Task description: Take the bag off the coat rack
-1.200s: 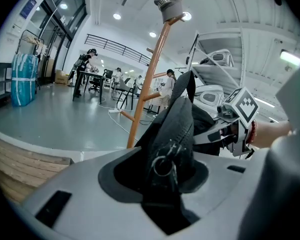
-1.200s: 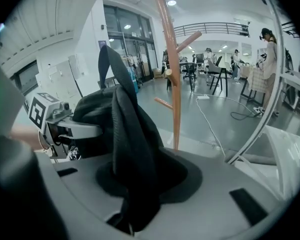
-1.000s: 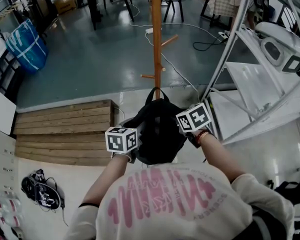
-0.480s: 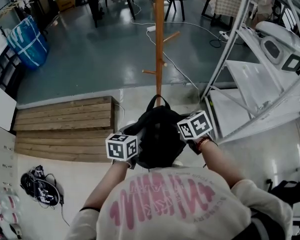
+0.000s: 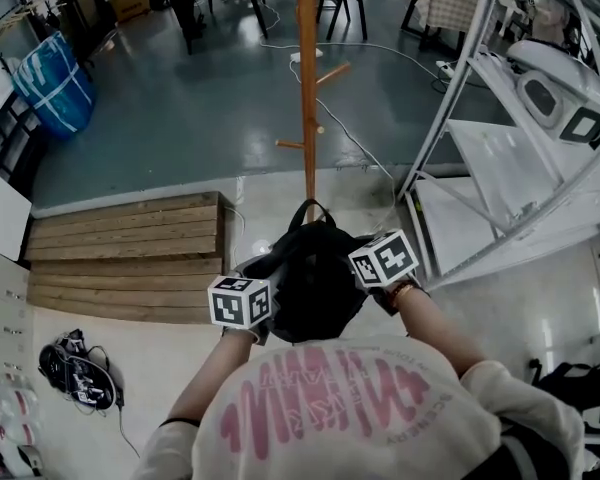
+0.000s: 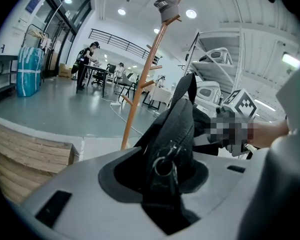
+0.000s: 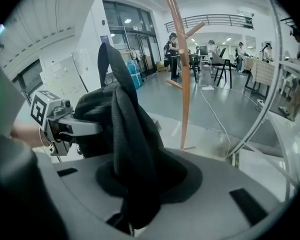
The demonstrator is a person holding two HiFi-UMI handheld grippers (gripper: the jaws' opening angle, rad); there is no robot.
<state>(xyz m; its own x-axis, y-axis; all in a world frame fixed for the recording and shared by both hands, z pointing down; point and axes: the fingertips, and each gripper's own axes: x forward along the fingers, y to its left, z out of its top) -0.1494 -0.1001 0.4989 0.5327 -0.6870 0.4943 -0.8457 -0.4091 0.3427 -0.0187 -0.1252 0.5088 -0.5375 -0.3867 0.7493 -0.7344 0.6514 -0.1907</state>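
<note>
- Bag (image 5: pixel 305 278), black, hangs between my two tools in front of the person's chest. It is off the pegs of the coat rack (image 5: pixel 307 88), whose wooden pole stands on the floor just beyond it.
- On the left tool (image 6: pixel 162 181), I read the grip from its own view. The jaws are clamped on a fold of the bag's fabric, with a metal zip ring (image 6: pixel 162 165) right at the pinch. The head view gives me only its marker cube there.
- The right tool (image 7: pixel 132 189) shows the same in its own view, with the jaws closed on a ridge of black fabric at the bag's other side. The carry loop (image 7: pixel 107 59) stands up free there, touching no peg.
- Only the left gripper view reaches the rack's top, where a grey cap-like item (image 6: pixel 166 6) sits. The head view cuts the pole off.
- Only the head view gives me the floor layout: a wooden platform (image 5: pixel 130 258) to the left, a blue sack (image 5: pixel 52 88) further off, and a white metal frame (image 5: pixel 500 148) on the right.
- Each tool's view catches the other tool across the bag.
</note>
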